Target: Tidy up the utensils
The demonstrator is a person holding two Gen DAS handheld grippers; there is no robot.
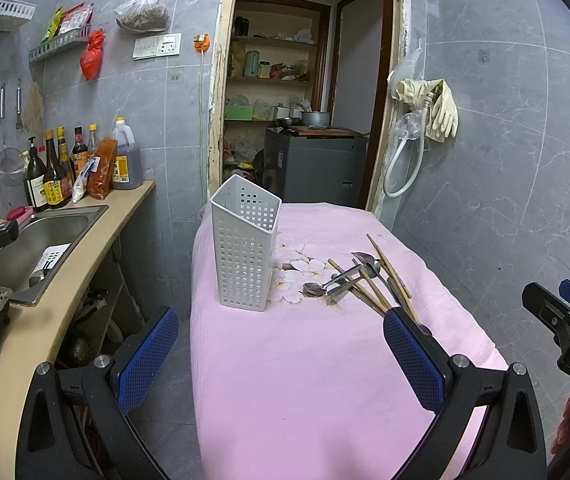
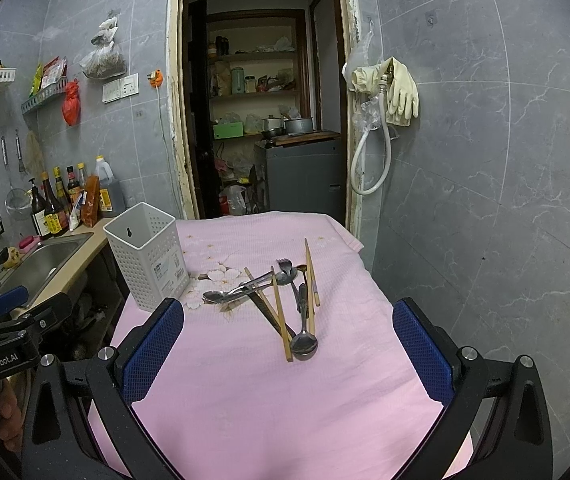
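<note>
Both hand-held grippers are hovering over a table [image 2: 245, 400] covered in pink cloth, both released, jaws spread wide, grasping nothing. Left hand-held gripper [image 1: 281, 348] is pointing at the white perforated utensil holder [image 1: 245, 244], which is standing upright just ahead of it and slightly left; the utensil pile [image 1: 361, 280] is lying ahead to its right, partly cut off by its right finger. Right hand-held gripper [image 2: 289, 344] is facing the utensil pile [image 2: 281, 300] straight ahead between its fingers: spoons, a fork and wooden chopsticks crossing each other loosely, one spoon bowl [image 2: 304, 343] nearest the camera. Only the right view is showing the holder's [image 2: 147, 256] keyhole hanging slot and a small sticker on its side, text too small to read. Only the left view is showing inside the sink [image 1: 41, 240] and a dark appliance edge at lower left. Right view is reading "GenRobot.AI" on the other gripper's body at its left; left view is catching "DAS" on the other gripper at its right edge. Sauce bottles [image 1: 57, 168] are carrying labels, unreadable. A person's fingers [image 2: 5, 412] are showing at lower left.
</note>
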